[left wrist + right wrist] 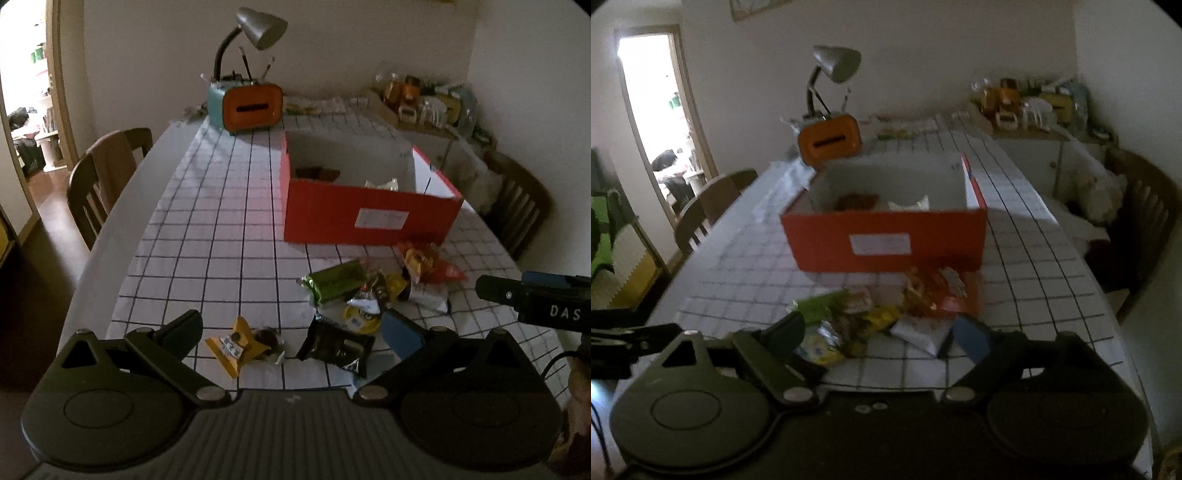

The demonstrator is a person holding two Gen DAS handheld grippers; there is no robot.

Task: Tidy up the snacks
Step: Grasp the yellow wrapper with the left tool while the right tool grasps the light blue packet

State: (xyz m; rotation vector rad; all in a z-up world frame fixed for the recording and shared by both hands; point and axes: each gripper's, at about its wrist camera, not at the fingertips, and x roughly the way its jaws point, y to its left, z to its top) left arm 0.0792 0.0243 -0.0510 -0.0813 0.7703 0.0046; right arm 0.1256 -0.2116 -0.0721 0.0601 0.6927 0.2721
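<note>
A red cardboard box (369, 218) holding two snack packets stands behind loose snack packets (354, 295) on the grid-clothed surface (221, 221), both grippers (295, 332) (879, 332) released.

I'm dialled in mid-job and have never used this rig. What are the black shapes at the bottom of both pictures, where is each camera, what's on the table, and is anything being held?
There is no robot arm: a person carries a two-finger gripper in each hand, with a fisheye camera on each looking along its fingers. One picture comes from the left gripper, the other from the right gripper; the black shapes are their bodies and fingers. Both stand open and hold nothing. On the checked tablecloth lies a heap of snack packets, with a yellow packet and a black packet nearer the left gripper. Behind stands a red box with a few items inside. Further back is a desk lamp.
</note>
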